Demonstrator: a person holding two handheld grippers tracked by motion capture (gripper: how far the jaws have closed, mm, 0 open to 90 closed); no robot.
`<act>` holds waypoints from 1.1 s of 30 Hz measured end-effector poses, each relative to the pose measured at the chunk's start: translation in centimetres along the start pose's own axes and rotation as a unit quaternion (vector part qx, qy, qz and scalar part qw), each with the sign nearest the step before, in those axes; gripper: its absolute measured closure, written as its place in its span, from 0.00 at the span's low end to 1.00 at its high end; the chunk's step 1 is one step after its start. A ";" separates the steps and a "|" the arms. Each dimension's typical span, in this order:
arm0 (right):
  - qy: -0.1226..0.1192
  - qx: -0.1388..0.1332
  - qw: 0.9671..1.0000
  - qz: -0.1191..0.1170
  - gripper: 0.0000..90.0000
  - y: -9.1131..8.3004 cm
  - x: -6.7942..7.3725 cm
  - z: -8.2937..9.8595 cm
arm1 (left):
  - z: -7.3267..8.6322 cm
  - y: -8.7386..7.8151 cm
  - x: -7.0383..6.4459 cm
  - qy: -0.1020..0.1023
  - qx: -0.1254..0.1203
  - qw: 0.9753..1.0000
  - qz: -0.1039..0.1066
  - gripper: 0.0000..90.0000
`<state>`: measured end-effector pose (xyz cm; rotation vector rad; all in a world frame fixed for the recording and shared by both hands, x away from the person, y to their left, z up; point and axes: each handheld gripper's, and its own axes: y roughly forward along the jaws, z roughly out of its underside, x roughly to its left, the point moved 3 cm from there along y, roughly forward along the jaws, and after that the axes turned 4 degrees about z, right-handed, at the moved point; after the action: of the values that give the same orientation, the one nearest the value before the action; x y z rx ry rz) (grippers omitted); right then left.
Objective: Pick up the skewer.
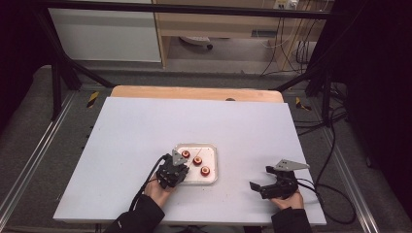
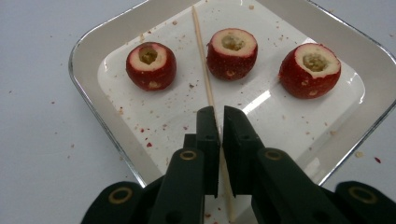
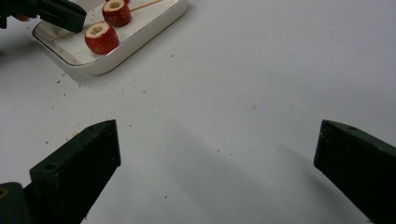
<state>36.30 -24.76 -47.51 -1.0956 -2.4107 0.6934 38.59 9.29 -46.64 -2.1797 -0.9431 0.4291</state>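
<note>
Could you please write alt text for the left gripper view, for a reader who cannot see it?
The left gripper pinches a thin wooden skewer lying in a white tray. Three cored red fruits sit in a row beyond it, among scattered crumbs.

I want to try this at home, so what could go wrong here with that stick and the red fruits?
The left gripper pinches the thin skewer only near one end, so it might snap or swing. Its tip lies between round fruits that might roll if bumped. The tray is light-looking and might slide.
</note>
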 end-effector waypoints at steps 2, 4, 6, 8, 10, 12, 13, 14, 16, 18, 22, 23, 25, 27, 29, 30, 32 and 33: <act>0.000 0.000 1.000 0.000 0.01 0.0 0.0 0.0 | 0.0 0.0 -0.1 -0.003 -0.002 1.000 -0.007 0.96; 0.001 0.000 1.000 -0.001 0.01 0.0 0.0 0.0 | 0.1 0.0 0.0 -0.009 -0.005 1.000 -0.008 0.97; 0.000 0.001 1.000 -0.001 0.01 0.0 0.0 0.0 | 0.1 0.0 0.0 -0.013 -0.007 1.000 -0.007 0.97; -0.001 0.001 1.000 -0.001 0.01 0.0 0.0 0.0 | 0.1 0.0 0.0 -0.014 -0.009 1.000 -0.009 0.97; -0.001 0.001 1.000 -0.001 0.01 0.0 0.0 0.0 | 0.2 0.0 -0.1 -0.015 -0.010 1.000 -0.008 0.98; -0.001 0.002 1.000 -0.001 0.01 0.0 0.0 0.0 | 0.2 0.0 -0.1 -0.013 -0.011 1.000 -0.009 0.98; -0.001 0.002 1.000 -0.001 0.01 0.0 0.0 0.0 | 0.2 0.0 -0.1 -0.013 -0.012 1.000 -0.009 0.98; 0.000 0.002 1.000 -0.001 0.01 0.0 0.0 0.0 | 0.2 0.0 -0.1 -0.013 -0.013 1.000 -0.008 0.98; 0.000 0.003 1.000 -0.001 0.01 0.0 0.0 0.0 | 0.2 0.0 0.0 -0.014 -0.016 1.000 -0.005 0.98; 0.002 0.003 1.000 -0.002 0.01 0.0 0.1 0.0 | 0.2 -0.1 0.1 -0.015 -0.019 1.000 -0.003 0.98; 0.001 0.003 1.000 -0.002 0.01 0.0 0.1 0.0 | 0.1 -0.6 0.4 -0.020 -0.034 0.999 0.004 0.98; 0.001 0.004 1.000 -0.002 0.01 0.0 0.1 0.0 | 0.1 -0.7 0.5 -0.021 -0.039 0.999 0.006 0.98; 0.002 0.004 1.000 -0.002 0.01 0.0 0.1 0.0 | 0.0 -1.0 0.6 -0.023 -0.048 0.999 0.010 0.98; 0.001 0.002 1.000 -0.001 0.01 0.0 0.1 0.0 | -0.1 -1.3 0.8 -0.025 -0.055 0.998 0.010 0.98; 0.001 0.002 1.000 -0.002 0.01 0.0 0.1 0.0 | -0.1 -1.6 0.9 -0.025 -0.061 0.998 0.011 0.98; 0.000 0.002 1.000 -0.002 0.01 0.0 0.0 0.0 | -0.2 -1.7 1.0 -0.024 -0.061 0.998 0.013 0.98; 0.001 0.002 1.000 -0.002 0.01 0.0 0.1 0.0 | -0.2 -2.0 1.1 -0.026 -0.068 0.997 0.019 0.98; -0.001 0.002 1.000 -0.002 0.01 0.0 0.1 0.0 | -0.3 -2.1 1.2 -0.025 -0.068 0.997 0.021 0.98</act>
<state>36.26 -24.72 -47.53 -1.0891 -2.4114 0.6967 38.49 11.06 -44.95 -2.3251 -0.9806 0.4522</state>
